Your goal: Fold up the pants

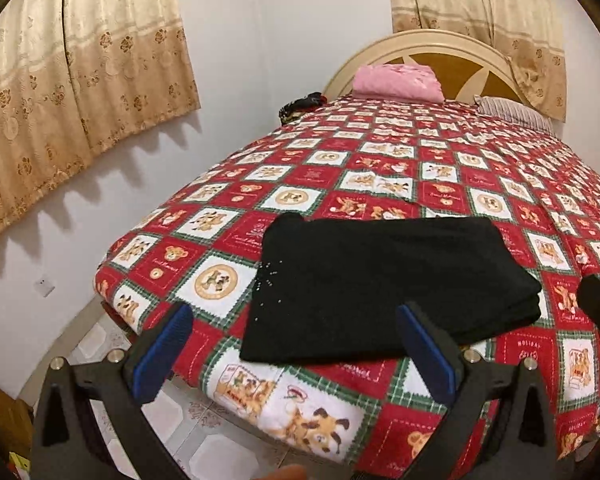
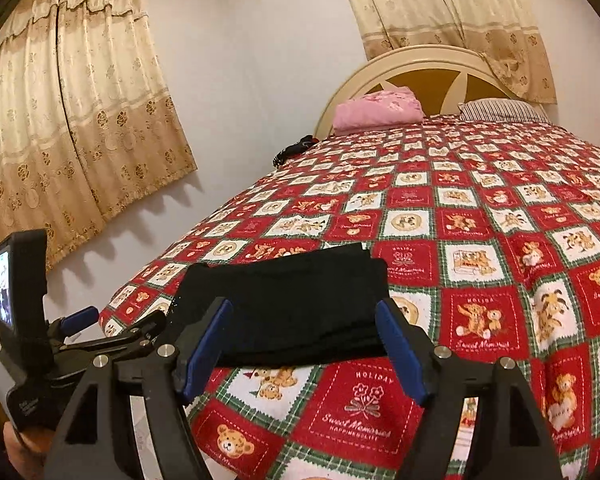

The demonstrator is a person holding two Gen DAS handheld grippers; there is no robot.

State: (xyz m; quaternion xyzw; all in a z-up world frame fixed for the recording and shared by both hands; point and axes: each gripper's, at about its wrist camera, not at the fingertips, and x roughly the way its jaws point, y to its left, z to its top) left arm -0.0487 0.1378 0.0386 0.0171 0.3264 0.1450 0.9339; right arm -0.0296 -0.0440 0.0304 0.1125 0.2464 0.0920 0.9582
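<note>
Black pants lay folded into a thick flat stack on the bed, near the foot edge and toward the foot corner on the wall side. Layered fold edges showed on the stack's right side.

Left gripper was wide open, holding nothing, hovering at the foot edge with the pants between and beyond its blue pads. No contact visible.

Right gripper was also open and empty, lined up with the stack's near edge; pants sat framed between its fingers. Cannot tell if the tips touched the cloth.

At the head end: pink folded blanket against the headboard, striped pillow at the other corner, dark item on the wall-side edge.

Curtains hung on the side wall.
</note>
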